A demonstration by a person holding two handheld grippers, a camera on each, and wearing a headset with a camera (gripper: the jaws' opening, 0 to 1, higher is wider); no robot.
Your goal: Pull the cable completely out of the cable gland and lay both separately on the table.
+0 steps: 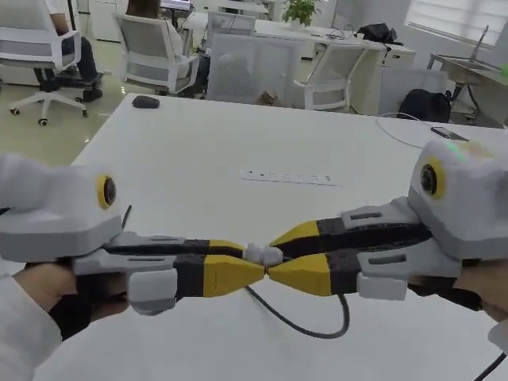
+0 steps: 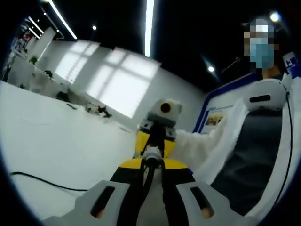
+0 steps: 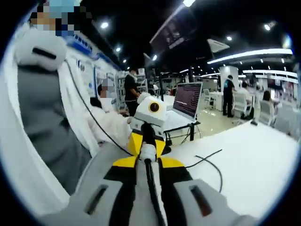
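Note:
Above the white table (image 1: 198,159) my two grippers meet tip to tip. A small white cable gland (image 1: 262,254) sits at the junction. The left gripper (image 1: 250,259) comes in from the left and looks shut on the gland (image 2: 151,154). From the right, the right gripper (image 1: 274,255) is shut on the dark grey cable (image 3: 151,183), which runs back between its jaws from the gland (image 3: 147,151). Below the tips the cable (image 1: 317,327) sags in a loop to the table.
A white power strip (image 1: 290,176) lies mid-table, with a dark mouse (image 1: 145,101) at the far left edge and a phone (image 1: 449,133) at the far right. Office chairs (image 1: 155,48) stand beyond the table. A person's white sleeve (image 2: 263,141) is close behind the grippers.

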